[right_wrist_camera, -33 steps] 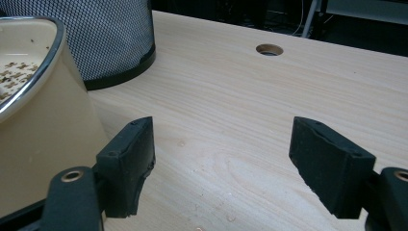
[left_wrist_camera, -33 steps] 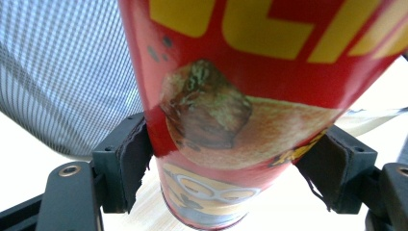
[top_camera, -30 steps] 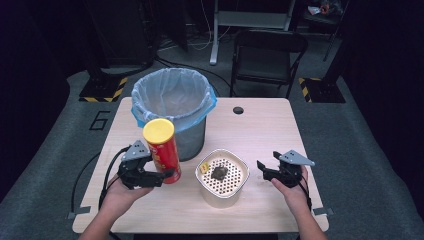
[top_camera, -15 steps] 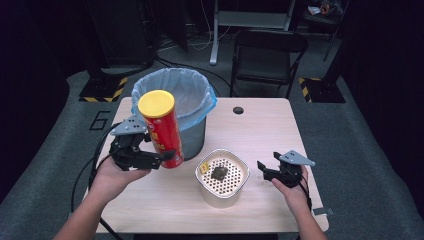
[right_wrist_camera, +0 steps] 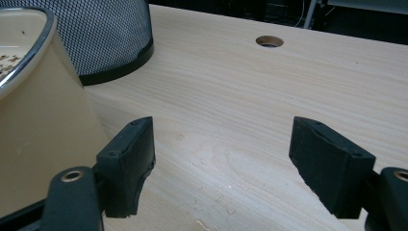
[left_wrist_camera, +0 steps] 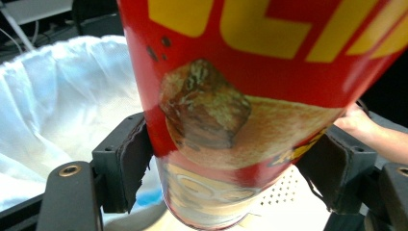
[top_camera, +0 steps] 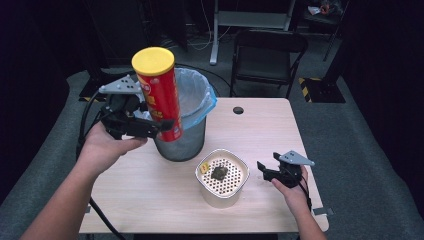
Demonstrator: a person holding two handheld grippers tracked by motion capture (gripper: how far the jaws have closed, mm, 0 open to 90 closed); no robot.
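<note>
- Crisp tube: red cardboard cylinder, yellow plastic lid, glossy print; judged light, stiff but crushable, rather slippery.
- Left tongs clamp its lower body (a mid-height hold would steady it better).
- Tube is tilted, in the air beside the lined waste bin, above the worktop.
- Right tongs stand wide, empty, beside the cream strainer pot.

- Chip can: top and lid cut off by the upper edge in the left gripper view; lettering incomplete, unreadable.
- Cream container, left of the right jaws: cut by the frame edge.
- Dark lump inside it: too small to identify.
- Mesh bin beyond the jaws: upper part cropped.
</note>
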